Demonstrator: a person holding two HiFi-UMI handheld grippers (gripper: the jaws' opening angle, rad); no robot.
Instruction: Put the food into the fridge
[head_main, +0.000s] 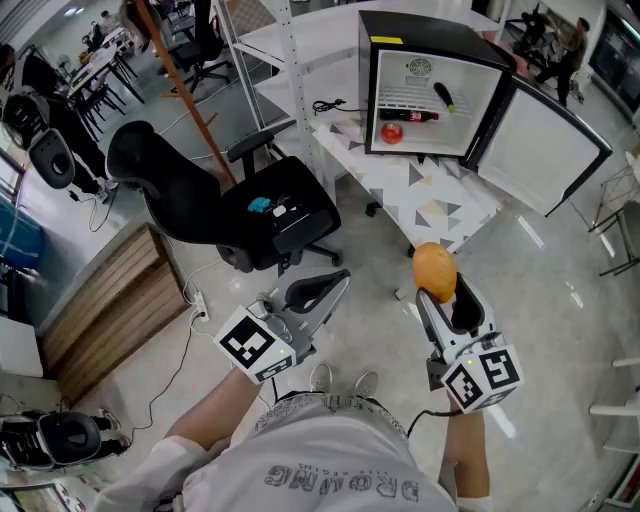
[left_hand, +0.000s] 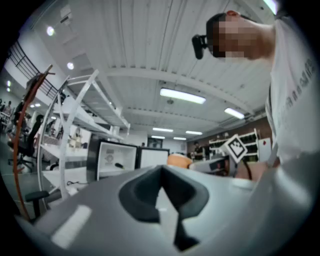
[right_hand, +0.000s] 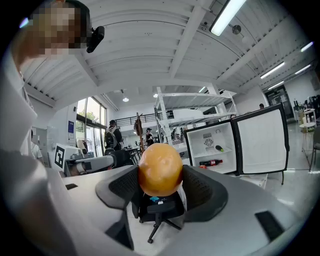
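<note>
A round orange fruit (head_main: 434, 270) is clamped between the wide-set pads of my right gripper (head_main: 440, 292), which I hold in the air in front of me. In the right gripper view the fruit (right_hand: 160, 169) fills the gap between the two black pads. My left gripper (head_main: 328, 287) is raised at the left, its jaws shut with nothing in them (left_hand: 161, 192). Well ahead, the small black fridge (head_main: 430, 40) stands on a low table (head_main: 445, 205) with its door (head_main: 540, 150) swung open to the right. A red bottle (head_main: 415, 116) and a red fruit (head_main: 391, 132) lie inside.
A black office chair (head_main: 270, 215) with a small blue thing on its seat stands between me and the fridge, to the left. A wooden bench (head_main: 110, 300) lies at the left. White shelving (head_main: 290, 60) rises behind the chair. A dark item (head_main: 443, 97) rests on the fridge's upper shelf.
</note>
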